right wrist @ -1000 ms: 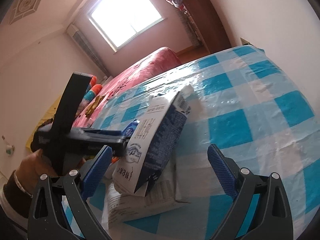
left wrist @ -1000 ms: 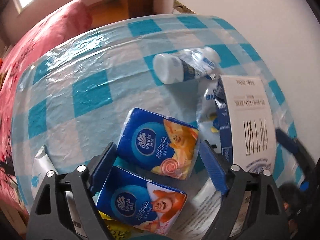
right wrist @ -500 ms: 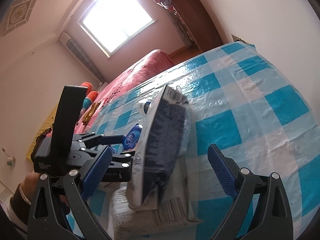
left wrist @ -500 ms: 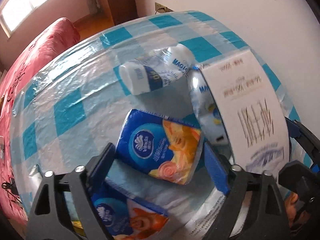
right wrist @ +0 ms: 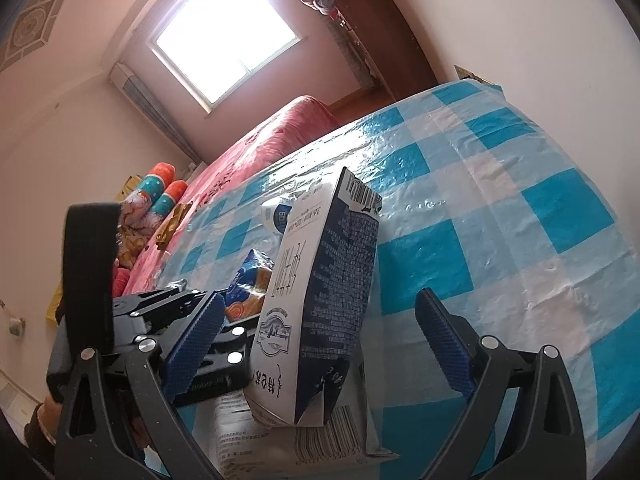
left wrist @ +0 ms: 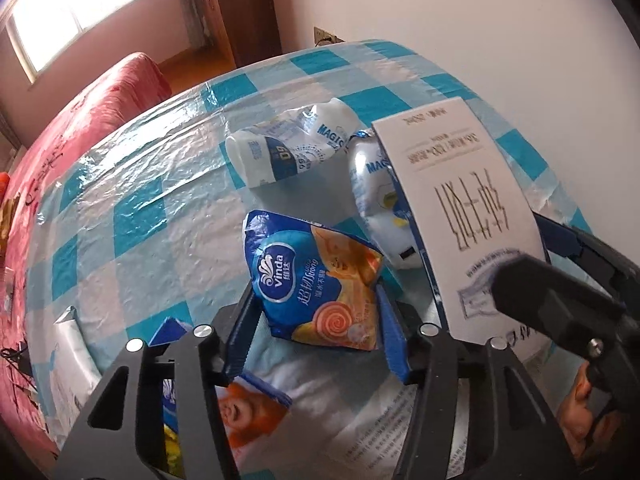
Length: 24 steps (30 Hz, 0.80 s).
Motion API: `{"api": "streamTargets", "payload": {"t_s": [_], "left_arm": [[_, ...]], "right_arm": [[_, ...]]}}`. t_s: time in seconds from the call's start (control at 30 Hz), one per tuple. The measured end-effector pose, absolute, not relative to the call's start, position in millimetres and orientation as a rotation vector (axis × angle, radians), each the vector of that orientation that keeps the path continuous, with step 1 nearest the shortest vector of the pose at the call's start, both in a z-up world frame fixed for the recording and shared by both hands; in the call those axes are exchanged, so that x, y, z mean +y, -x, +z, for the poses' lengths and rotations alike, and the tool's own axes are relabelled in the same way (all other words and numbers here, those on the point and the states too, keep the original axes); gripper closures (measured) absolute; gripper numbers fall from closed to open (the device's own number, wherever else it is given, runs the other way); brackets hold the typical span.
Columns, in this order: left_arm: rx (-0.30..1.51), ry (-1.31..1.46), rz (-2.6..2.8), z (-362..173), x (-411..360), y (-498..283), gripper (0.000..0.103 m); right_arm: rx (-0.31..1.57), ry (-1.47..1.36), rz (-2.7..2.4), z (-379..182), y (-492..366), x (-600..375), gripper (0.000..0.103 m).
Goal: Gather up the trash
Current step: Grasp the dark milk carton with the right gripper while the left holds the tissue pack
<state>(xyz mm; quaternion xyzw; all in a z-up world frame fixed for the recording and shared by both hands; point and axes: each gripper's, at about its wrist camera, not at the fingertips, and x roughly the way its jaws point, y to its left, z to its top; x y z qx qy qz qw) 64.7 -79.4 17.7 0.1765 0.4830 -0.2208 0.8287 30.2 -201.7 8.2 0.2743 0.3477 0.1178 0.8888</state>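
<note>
My left gripper (left wrist: pixel 316 324) is shut on a blue Vinda tissue pack (left wrist: pixel 316 280), squeezed and crumpled between the blue pads. The pack also shows in the right wrist view (right wrist: pixel 250 284). A tall white and navy milk carton (right wrist: pixel 320 312) stands upright between the fingers of my open right gripper (right wrist: pixel 320 344), touching neither pad; it also shows in the left wrist view (left wrist: pixel 464 216). A crushed white bottle (left wrist: pixel 288 150) and a white pouch (left wrist: pixel 380 200) lie beyond.
A second Vinda pack (left wrist: pixel 248 412) and a printed white bag (left wrist: pixel 360 436) lie under my left gripper. The blue checked tablecloth (right wrist: pixel 500 200) covers the table. A red bed (left wrist: pixel 80 120) is to the left, a white wall (left wrist: pixel 480 20) to the right.
My left gripper has closed on the tissue pack, which is now crumpled and pulled in. The milk carton has turned upright between my right gripper's fingers. The right gripper stays open.
</note>
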Motion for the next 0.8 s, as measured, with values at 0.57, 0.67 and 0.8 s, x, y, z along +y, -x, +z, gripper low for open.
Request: {"api": "streamTargets", "payload": {"t_s": [0.57,0.67,0.8], "left_arm": [[0.977,-0.271,-0.413,38,-48,-34,0.051],[0.967,-0.253,-0.394,43,-38,-28,0.051],[0.952,-0.214,-0.368,50,-22,-18,0.051]], "right_arm": [[0.765,-0.473,0.246,7,-31,-184,0.049],[0.767,-0.469,0.262,7,-31,-183,0.055],[0.765,-0.45,0.272,8,-31,-179,0.064]]}}
